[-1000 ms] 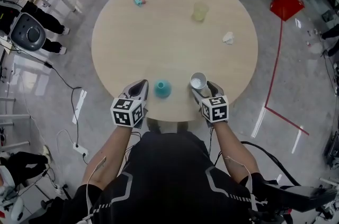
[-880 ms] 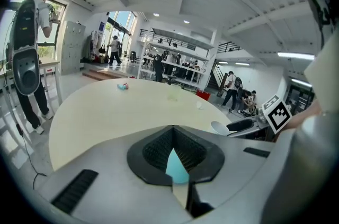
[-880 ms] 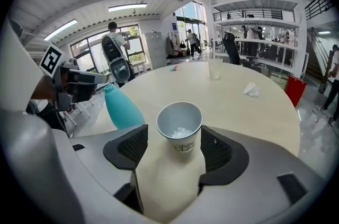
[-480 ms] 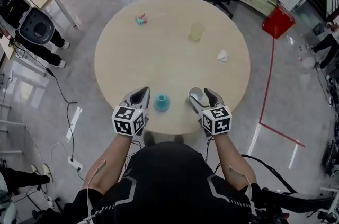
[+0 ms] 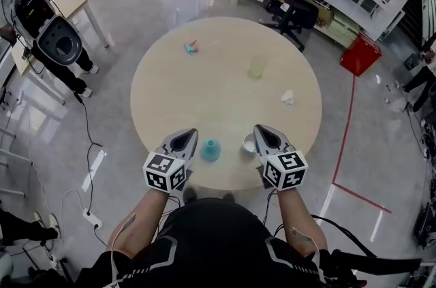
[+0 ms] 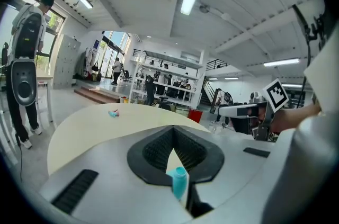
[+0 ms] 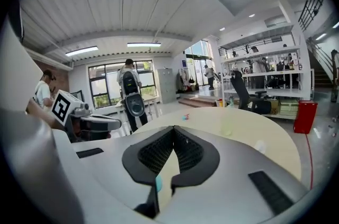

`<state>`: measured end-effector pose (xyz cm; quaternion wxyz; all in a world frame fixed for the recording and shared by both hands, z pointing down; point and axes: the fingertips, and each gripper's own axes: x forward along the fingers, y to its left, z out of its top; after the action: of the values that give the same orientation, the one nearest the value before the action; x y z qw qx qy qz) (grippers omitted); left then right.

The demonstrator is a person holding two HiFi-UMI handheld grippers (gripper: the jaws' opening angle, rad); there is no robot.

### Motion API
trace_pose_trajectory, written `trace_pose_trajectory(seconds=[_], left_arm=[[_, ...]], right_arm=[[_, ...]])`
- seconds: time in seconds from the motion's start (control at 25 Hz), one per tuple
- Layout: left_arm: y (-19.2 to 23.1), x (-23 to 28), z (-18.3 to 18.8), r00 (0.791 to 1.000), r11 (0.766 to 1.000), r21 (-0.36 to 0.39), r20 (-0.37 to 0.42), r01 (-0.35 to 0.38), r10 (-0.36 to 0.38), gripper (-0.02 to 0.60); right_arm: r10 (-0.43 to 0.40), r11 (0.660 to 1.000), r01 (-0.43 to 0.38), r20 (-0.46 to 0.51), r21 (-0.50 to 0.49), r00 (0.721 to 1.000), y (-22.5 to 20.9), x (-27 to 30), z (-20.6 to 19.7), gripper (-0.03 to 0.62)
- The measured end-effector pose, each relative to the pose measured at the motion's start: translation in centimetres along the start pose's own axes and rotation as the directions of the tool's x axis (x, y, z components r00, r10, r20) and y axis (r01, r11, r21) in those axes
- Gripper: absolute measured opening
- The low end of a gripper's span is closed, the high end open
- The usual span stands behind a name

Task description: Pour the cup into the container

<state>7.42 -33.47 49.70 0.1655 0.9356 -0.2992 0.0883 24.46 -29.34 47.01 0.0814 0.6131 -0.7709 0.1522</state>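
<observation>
**White cup, unheld, beside the closed right claw**

Right claw (image 5: 263,133): the jaws have just been closing and are now brought fully together. Nothing is gripped between them.

Left claw (image 5: 187,135): the jaws are likewise pressed together and nothing is held.

White cup (image 5: 249,143): stood upright on the round table (image 5: 225,89), just beside the right claw's tip, on its inner side and below it. No contact with the claw is seen.

Teal vessel (image 5: 210,150): set between the two claws, lower than both.

Pale yellow tumbler (image 5: 256,67): placed well ahead of the right claw.

Which of these last two is meant as the container cannot be told.

Handling, as judged: the cup is taken to be light and thin-walled, so it is easily dented or tipped. Its open mouth is liable to spill. Hold is best taken across the side wall at about mid-height. The jaws would first be reopened wide, then closed gently. The cup is to be kept upright until it is brought over the container.
</observation>
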Motion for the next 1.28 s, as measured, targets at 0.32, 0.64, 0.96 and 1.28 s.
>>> trace_pose_trajectory(seconds=[0.32, 0.64, 0.96, 1.28], left_arm=[[-3.3, -0.9, 1.9, 0.999, 0.999, -0.020, 0.037, 0.025, -0.025, 0.000], [-7.6, -3.5, 2.1, 0.997, 0.997, -0.013, 0.039, -0.072, 0.072, 0.000], [-9.1, -9.1, 1.7, 0.992, 0.998, 0.002, 0.112, -0.061, 0.061, 0.000], [-11.4, -21.3, -3.1, 0.990, 0.999, -0.026, 0.138, 0.020, -0.016, 0.000]], right_arm=[[0.010, 0.999, -0.010, 0.018, 0.040, 1.000, -1.2, -1.8, 1.3, 0.006], [0.091, 0.995, -0.093, 0.052, 0.042, 0.995, -2.5, -5.1, 0.9, 0.006], [0.081, 0.997, -0.080, 0.100, -0.009, 0.992, 2.6, -8.7, 1.8, 0.007], [0.021, 1.000, -0.021, 0.054, -0.006, 0.998, 12.9, -15.3, -3.7, 0.008]])
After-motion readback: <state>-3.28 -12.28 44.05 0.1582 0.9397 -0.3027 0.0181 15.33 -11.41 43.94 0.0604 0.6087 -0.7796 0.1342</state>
